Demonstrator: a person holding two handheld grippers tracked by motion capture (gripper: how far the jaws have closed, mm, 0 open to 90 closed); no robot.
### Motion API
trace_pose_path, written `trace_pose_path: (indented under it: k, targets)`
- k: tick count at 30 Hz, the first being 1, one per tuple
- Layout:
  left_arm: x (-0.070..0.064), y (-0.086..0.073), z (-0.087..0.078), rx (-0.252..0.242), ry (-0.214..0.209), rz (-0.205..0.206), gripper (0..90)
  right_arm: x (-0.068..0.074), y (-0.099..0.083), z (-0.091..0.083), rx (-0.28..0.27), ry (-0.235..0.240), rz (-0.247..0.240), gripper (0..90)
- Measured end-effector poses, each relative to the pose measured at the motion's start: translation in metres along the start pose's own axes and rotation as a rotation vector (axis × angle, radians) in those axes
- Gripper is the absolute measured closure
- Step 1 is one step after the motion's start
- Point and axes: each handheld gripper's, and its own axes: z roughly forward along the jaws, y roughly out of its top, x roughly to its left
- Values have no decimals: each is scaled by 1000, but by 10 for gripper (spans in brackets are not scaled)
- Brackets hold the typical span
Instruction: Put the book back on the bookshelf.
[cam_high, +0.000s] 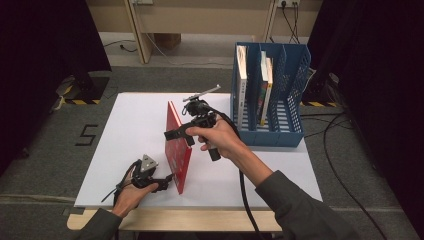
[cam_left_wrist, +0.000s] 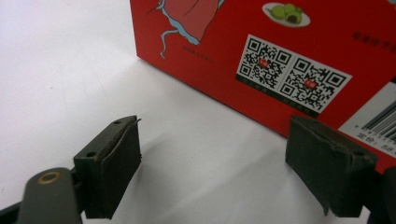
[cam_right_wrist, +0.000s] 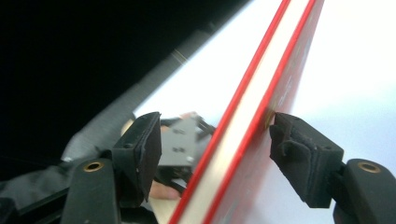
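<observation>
Red book (cam_high: 178, 145) stands on edge mid-table (cam_high: 135, 125), long axis running from near edge toward far edge. Open room on its left. Right gripper (cam_high: 172, 134) straddles its top, jaws apart, one pad touching. Left gripper (cam_high: 167, 178), open and empty, beside its near end.

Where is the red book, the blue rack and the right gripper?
red book (cam_high: 178, 150), high view, on its cover.
blue rack (cam_high: 300, 75), high view, on its right wall.
right gripper (cam_right_wrist: 215, 144), right gripper view, midway between its jaws.

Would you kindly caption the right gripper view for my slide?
Open right tongs straddle the top edge of the upright red book, one pad touching its cover.
</observation>
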Motion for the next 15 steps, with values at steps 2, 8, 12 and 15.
trace_pose_path:
  k: [2,8,12,15]
  targets:
    - [-1,0,0,-2,3,6,175,0,4,-1,36,-39,-17,387]
    - [-4,0,-1,-12,12,36,195,0,14,-3,136,-133,-57,462]
    - [-5,0,-1,-12,8,39,190,-3,17,-2,188,-185,-73,536]
    - [-4,0,0,-11,6,37,189,-3,19,-1,209,-199,-92,556]
